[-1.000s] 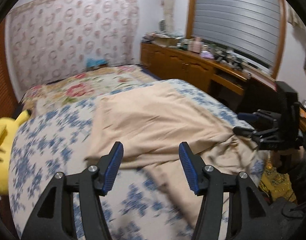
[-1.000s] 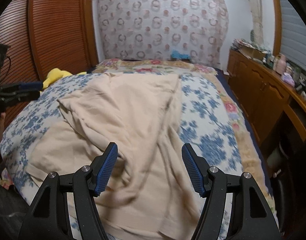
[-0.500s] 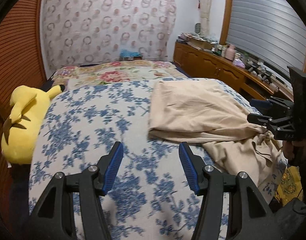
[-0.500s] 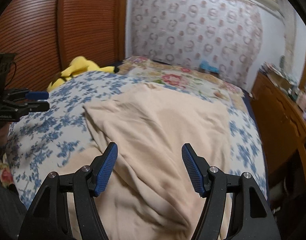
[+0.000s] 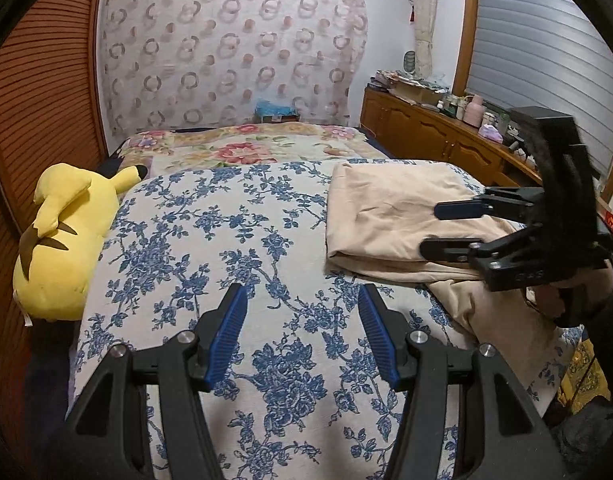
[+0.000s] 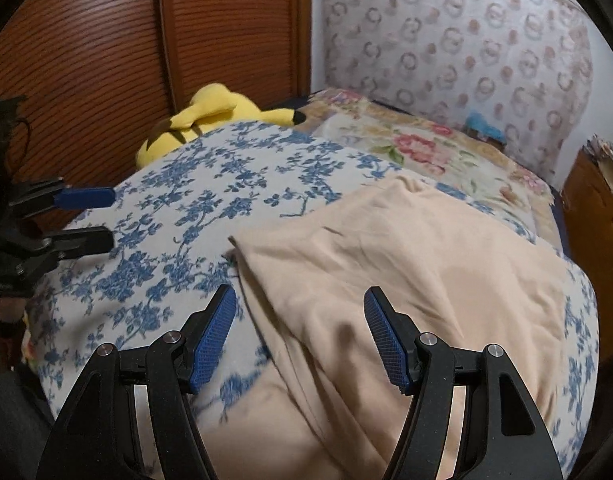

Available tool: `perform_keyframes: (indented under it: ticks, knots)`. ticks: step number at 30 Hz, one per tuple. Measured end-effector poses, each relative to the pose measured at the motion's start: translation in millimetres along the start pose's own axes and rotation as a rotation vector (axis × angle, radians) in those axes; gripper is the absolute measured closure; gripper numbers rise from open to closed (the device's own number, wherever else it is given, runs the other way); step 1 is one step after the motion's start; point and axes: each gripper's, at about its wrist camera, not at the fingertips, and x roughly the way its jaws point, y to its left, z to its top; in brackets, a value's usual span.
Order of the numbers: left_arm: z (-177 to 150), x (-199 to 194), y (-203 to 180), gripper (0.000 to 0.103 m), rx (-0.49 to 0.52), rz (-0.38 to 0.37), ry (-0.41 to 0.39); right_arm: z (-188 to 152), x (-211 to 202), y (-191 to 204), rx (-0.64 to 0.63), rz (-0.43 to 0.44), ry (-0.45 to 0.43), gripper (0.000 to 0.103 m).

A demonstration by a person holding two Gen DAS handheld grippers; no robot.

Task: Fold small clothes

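Note:
A beige garment [image 5: 390, 220] lies roughly folded on the right half of the bed, with a loose part trailing toward the near edge. In the right wrist view the same beige garment [image 6: 406, 272] fills the lower middle. My left gripper [image 5: 302, 300] hangs open over the bare blue-flowered bedspread [image 5: 210, 248], left of the cloth, holding nothing. My right gripper [image 6: 300, 300] is open above the garment's near left edge, nothing between its pads. Each gripper shows in the other's view: the right gripper [image 5: 438, 228] over the cloth, the left gripper [image 6: 106, 216] at the far left.
A yellow plush toy [image 5: 62, 240] lies along the bed's left side by the wooden slatted wall [image 5: 34, 100]. A flowered blanket [image 5: 242, 152] covers the bed's far end. A wooden sideboard [image 5: 434, 136] with clutter runs along the right.
Both views have swung left. My left gripper has gone from over the beige cloth to over bare bedspread; the right gripper now sits over the cloth's left edge. Both stay open.

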Motion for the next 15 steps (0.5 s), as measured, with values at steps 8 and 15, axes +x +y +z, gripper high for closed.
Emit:
perform_keyframes:
  ticks: [8, 15]
  knots:
    - [-2, 1, 3, 0.046, -0.006, 0.003, 0.0, 11, 43, 21, -0.08, 0.024, 0.096, 0.035]
    - [-5, 1, 6, 0.046, -0.014, 0.001, 0.001, 6, 63, 24, -0.109, 0.017, 0.133, 0.035]
